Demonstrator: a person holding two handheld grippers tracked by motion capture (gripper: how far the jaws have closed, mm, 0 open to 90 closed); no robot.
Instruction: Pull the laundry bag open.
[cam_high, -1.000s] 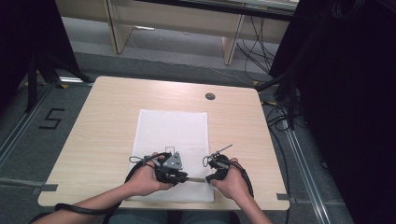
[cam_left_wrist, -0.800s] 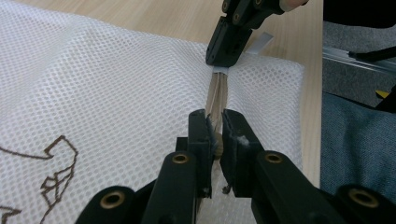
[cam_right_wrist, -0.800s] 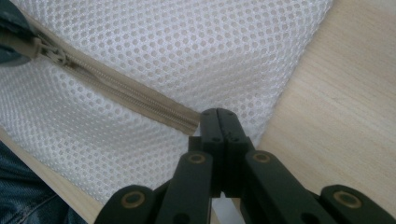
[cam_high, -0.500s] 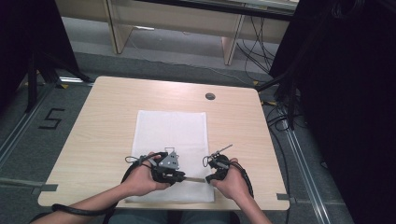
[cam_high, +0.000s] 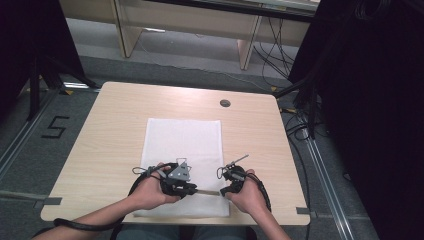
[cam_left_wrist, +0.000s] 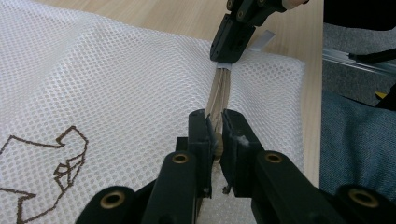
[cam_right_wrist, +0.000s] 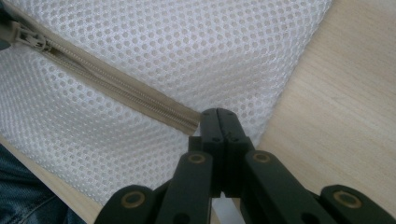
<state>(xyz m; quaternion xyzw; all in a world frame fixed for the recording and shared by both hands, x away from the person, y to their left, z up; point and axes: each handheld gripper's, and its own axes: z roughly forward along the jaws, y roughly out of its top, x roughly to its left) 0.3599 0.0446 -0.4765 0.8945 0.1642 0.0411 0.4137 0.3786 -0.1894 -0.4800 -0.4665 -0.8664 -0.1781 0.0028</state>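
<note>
High view: we are holding the mesh bag (cam_high: 182, 145) lengthwise away from us, zipper (cam_high: 209, 192) crosswise between both grippers. Left gripper view: left gripper (cam_left_wrist: 216, 128) is pinching the zipper pull. Right gripper view: right gripper (cam_right_wrist: 218, 122) is clamping the zipper's end.

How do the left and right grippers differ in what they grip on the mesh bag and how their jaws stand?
The left gripper clamps the zipper pull, its jaws held slightly apart by it; the right gripper pinches the end of the zipper near the mesh bag's corner, jaws fully together. The left carries a grey three-cornered plate on top; the right shows none. Both are black, two-jawed, and sit at the bag's near edge.
</note>
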